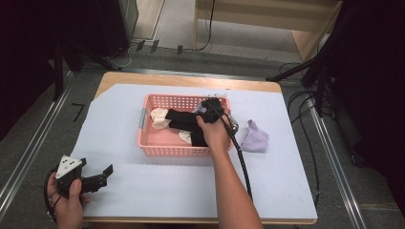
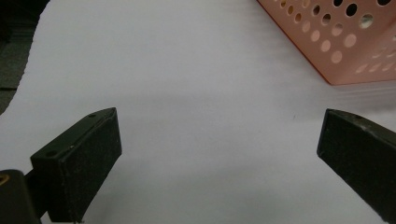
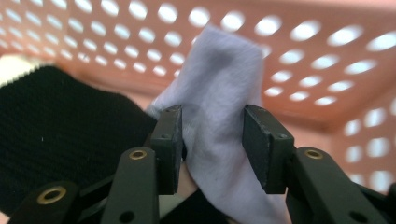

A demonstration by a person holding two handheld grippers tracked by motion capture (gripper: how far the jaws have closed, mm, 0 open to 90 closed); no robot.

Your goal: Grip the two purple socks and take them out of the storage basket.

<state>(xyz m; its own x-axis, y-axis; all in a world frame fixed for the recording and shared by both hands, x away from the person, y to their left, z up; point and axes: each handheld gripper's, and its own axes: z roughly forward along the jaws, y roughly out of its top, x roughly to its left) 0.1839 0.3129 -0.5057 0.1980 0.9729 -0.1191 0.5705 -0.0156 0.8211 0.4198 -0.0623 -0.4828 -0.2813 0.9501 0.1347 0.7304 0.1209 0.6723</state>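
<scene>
Currently: right gripper [image 3: 212, 140], jaws partly closed around lavender sock [image 3: 219, 93], inside pink basket [image 1: 157, 148] to deposit it. Left gripper [image 1: 98, 176], jaws wide, empty, parked aside. 1 lavender sock [image 1: 254, 138] outside.

Looked forward and down from above the person's side of the counter [image 1: 143, 191], far enough back to take in the whole white sheet [image 1: 157, 186], the pink basket [image 1: 174, 150] and the floor beyond. Rode on the left tongs [image 2: 219, 140], low and close over the sheet [image 2: 187, 93], facing along the two jaws toward a near corner of the basket [image 2: 336, 56]; shared that corner and the sheet with the high view. Rode on the right tongs [image 3: 212, 140], very near, aimed into the basket at its perforated wall [image 3: 303, 60], past a lilac cloth [image 3: 224, 93] and a black sock [image 3: 60, 135]; shared the basket's inside with the high view.
</scene>
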